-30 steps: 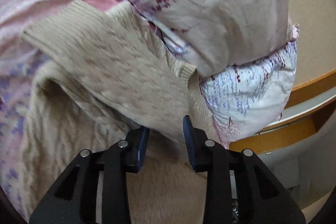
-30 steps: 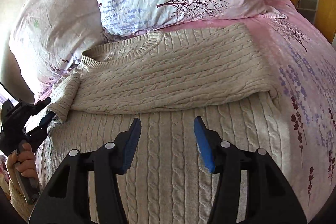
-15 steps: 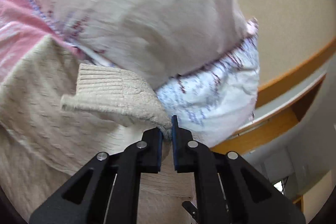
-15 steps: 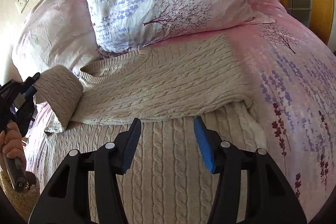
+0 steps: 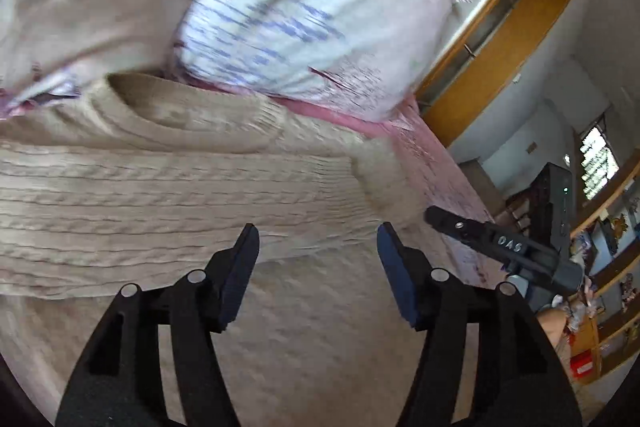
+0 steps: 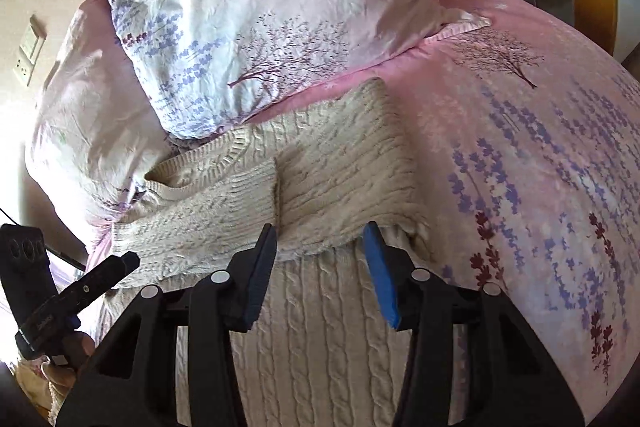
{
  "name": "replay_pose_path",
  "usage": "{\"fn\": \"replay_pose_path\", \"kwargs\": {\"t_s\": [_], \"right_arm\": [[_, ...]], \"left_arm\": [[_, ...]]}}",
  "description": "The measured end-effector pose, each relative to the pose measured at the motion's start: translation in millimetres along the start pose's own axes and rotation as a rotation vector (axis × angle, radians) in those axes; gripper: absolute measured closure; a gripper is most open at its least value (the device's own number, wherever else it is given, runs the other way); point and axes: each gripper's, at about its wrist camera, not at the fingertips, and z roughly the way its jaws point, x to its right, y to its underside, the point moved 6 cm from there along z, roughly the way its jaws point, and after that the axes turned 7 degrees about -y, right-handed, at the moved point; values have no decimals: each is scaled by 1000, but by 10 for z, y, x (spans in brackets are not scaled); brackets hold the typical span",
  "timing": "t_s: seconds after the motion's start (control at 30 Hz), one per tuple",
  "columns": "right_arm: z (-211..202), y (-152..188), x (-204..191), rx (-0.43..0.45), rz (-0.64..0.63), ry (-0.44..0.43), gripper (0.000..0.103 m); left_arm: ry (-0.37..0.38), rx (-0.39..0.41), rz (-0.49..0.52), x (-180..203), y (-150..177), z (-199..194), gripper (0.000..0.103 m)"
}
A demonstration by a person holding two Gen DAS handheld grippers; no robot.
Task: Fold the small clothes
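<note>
A beige cable-knit sweater [image 6: 320, 187] lies on the pink floral bed cover [image 6: 540, 147]; it also shows in the left wrist view [image 5: 160, 195]. Both sleeves are folded across its chest; the left sleeve's ribbed cuff [image 6: 248, 187] lies on top. My left gripper [image 5: 316, 243] is open and empty above the sweater's body; it shows at the lower left of the right wrist view [image 6: 120, 263]. My right gripper [image 6: 320, 239] is open and empty just above the folded sleeve's lower edge; its finger shows in the left wrist view [image 5: 480, 235].
Two floral pillows [image 6: 260, 19] lean at the bed's head, right behind the sweater's collar. A wooden headboard [image 5: 500, 27] and wall socket [image 6: 28, 51] lie beyond. Shelves with clutter [image 5: 600, 267] stand off to the side.
My left gripper, shut on the left sleeve cuff half a second ago, carried it across the chest, let go and now stands open. My right gripper moved a little forward.
</note>
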Motion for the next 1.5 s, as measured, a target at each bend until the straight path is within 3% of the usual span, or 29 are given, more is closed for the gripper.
{"fn": "replay_pose_path", "kwargs": {"t_s": [0.1,0.2,0.33,0.43,0.63,0.8,0.87,0.93,1.0,1.07,1.17,1.37,1.5], "right_arm": [[178,-64,-114,-49,15,-73,65],[393,-68,-200,-104,32,-96,66],[624,-21,-221,-150,39,-69,69],[690,23,-227,-148,26,-54,74],[713,8,-379,-131,-68,-37,94],[355,-280,-732,114,-245,10,94],[427,-267,-653,90,-234,66,94],[632,-159,-446,-3,-176,127,94],[724,-59,-274,-47,-119,138,94],[721,-55,-246,-35,-94,125,94],[683,-71,-286,-58,-87,116,90],[9,89,-156,-19,-59,-12,54],[-460,354,218,-11,-49,12,54]], "left_arm": [[-181,67,-77,-727,-17,-382,40],[-357,79,-183,-1448,63,-638,40],[-457,48,-269,-2046,286,-793,40],[-458,8,-286,-2201,424,-786,40],[-443,-8,-264,-2172,474,-691,42],[-478,-9,-206,-2098,477,-641,43],[-485,-7,-196,-2090,482,-639,43],[-489,-4,-188,-2079,490,-643,43],[-490,-3,-188,-2081,485,-643,43],[-490,-3,-191,-2080,480,-643,43],[-480,-4,-197,-2075,482,-655,43],[-318,30,-220,-1880,680,-962,43],[-249,30,-209,-1744,932,-1204,43]]}}
